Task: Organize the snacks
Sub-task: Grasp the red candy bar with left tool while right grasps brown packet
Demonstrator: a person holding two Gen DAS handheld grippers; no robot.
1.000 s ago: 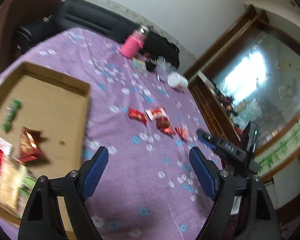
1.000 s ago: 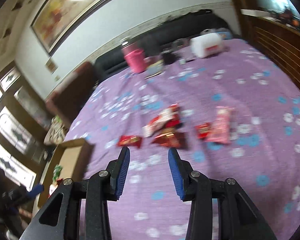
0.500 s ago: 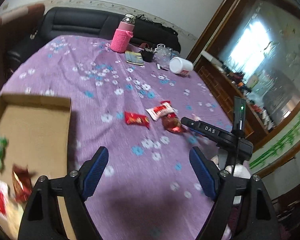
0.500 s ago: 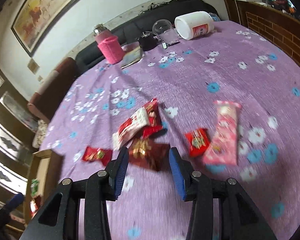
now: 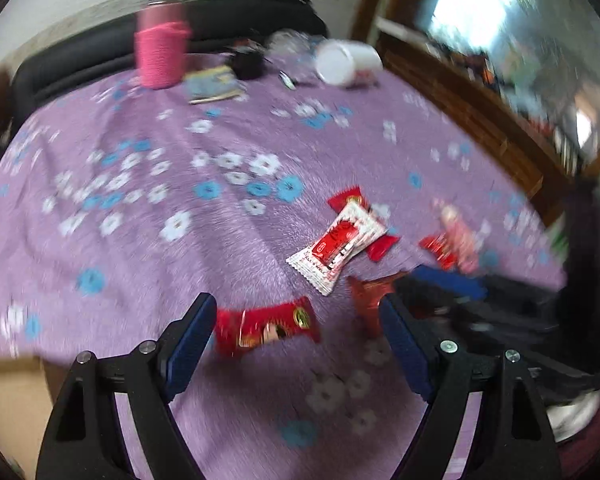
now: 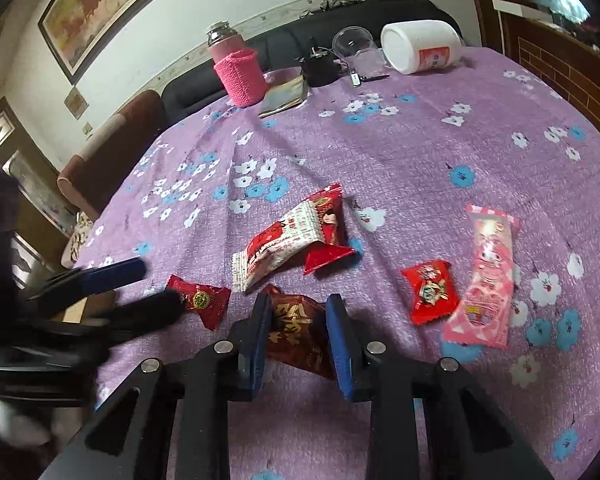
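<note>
Several snack packets lie on the purple flowered tablecloth (image 6: 420,152). My right gripper (image 6: 298,304) is low on the cloth and its jaws are closing, with both blue pads against the sides of a dark red packet (image 6: 296,336). My left gripper (image 5: 296,312) stands open just above a flat red packet (image 5: 266,326), which lies between its fingers untouched. Further back lie a white and red packet (image 6: 278,246) over another red one (image 6: 328,236). To the right are a small red candy (image 6: 430,290) and a long pink packet (image 6: 486,276). The left gripper (image 6: 140,290) shows blurred in the right wrist view.
A cardboard box (image 5: 4,400) edge shows at the lower left. At the table's far side stand a pink-sleeved bottle (image 6: 238,72), a booklet (image 6: 284,96), a black object (image 6: 320,68), a clear cup (image 6: 352,42) and a tipped white jar (image 6: 420,46). A dark sofa and a brown chair (image 6: 112,148) lie behind.
My left gripper swung away from the box to hover over the red packet by the snacks. My right gripper sank to the cloth and narrowed its jaws around the dark red packet.
</note>
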